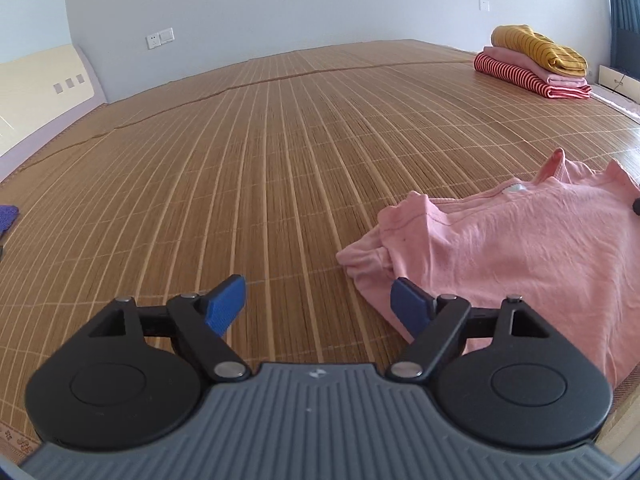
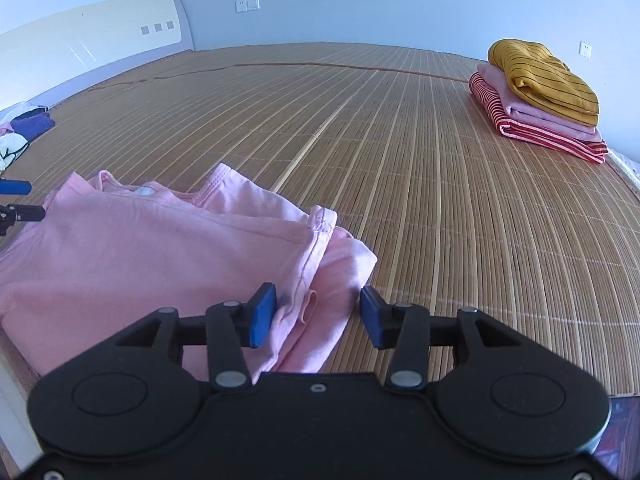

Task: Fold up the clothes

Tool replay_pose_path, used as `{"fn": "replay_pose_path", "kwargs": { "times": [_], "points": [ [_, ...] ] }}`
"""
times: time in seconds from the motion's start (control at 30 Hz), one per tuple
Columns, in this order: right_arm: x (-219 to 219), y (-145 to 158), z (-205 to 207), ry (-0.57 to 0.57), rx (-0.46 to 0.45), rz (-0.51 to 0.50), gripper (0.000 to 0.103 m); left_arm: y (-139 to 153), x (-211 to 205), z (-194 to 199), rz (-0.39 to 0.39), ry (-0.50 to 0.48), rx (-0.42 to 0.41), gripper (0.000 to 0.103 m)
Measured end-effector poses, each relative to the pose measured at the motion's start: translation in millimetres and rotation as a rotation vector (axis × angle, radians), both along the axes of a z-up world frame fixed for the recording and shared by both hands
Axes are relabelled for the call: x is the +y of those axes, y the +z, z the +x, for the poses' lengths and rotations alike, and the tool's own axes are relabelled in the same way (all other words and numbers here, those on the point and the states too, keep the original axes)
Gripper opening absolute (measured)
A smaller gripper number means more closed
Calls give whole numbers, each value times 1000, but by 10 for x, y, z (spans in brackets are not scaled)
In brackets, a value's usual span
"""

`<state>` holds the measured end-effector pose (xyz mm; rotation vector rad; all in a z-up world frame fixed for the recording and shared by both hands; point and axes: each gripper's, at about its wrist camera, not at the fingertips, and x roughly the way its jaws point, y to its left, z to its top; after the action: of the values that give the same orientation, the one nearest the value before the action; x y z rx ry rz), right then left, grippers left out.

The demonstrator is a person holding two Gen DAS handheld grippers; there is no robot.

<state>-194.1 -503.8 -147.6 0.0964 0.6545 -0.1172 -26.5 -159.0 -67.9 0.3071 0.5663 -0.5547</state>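
A pink shirt (image 1: 500, 248) lies partly folded on the bamboo mat (image 1: 260, 160), its neckline away from me. In the left wrist view my left gripper (image 1: 318, 304) stands open over bare mat just left of the shirt, its right pad at the shirt's near left edge. In the right wrist view the pink shirt (image 2: 140, 248) fills the lower left. My right gripper (image 2: 316, 316) is open, with the shirt's folded right-hand edge and sleeve lying loosely between the blue pads. A blue fingertip (image 2: 16, 187) of the left gripper shows at the far left edge.
A stack of folded clothes (image 2: 540, 100), with a yellow striped one on top, sits at the mat's far right (image 1: 532, 64). Unfolded clothes (image 2: 20, 128) lie at the far left by the cream headboard (image 2: 80, 40). The mat (image 2: 440, 220) spreads wide between them.
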Motion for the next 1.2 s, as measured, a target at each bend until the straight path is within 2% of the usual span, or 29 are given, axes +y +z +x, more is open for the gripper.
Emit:
{"fn": "replay_pose_path", "kwargs": {
  "times": [0.1, 0.17, 0.27, 0.33, 0.4, 0.47, 0.53, 0.63, 0.73, 0.8, 0.93, 1.1, 1.2],
  "points": [
    [152, 90, -91, -1, 33, -93, 52, 138, 179, -132, -102, -66, 63, 84],
    [252, 201, -159, -17, 34, -152, 52, 176, 237, -234, -204, -124, 120, 84],
    [442, 507, -212, 56, -35, -174, 55, 149, 205, -360, -302, -200, 186, 84],
    [626, 716, -174, 186, -131, -135, 56, 65, 132, -381, -291, -195, 203, 84],
    [802, 873, -3, 327, -202, -53, 57, -24, 61, -391, -263, -178, 217, 84],
    [1001, 959, 255, 450, -233, 6, 56, -95, 37, -390, -247, -170, 231, 84],
    [1207, 966, 567, 527, -206, 4, 56, -140, 11, -380, -233, -162, 238, 84],
    [1517, 833, 1146, 560, -116, -60, 50, -178, -20, -355, -215, -155, 238, 84],
    [1682, 657, 1557, 573, -44, -56, 45, -210, -18, -337, -216, -150, 241, 84],
    [1778, 539, 1735, 573, -6, -58, 45, -219, -10, -330, -219, -151, 239, 84],
    [1918, 397, 1903, 587, 37, -66, 45, -231, -10, -314, -224, -157, 237, 85],
    [2036, 345, 1894, 612, 38, -138, 44, -253, -7, -331, -220, -170, 226, 88],
    [1984, 337, 1888, 620, 49, -106, 26, -272, -23, -352, -203, -176, 209, 89]
  ]
}}
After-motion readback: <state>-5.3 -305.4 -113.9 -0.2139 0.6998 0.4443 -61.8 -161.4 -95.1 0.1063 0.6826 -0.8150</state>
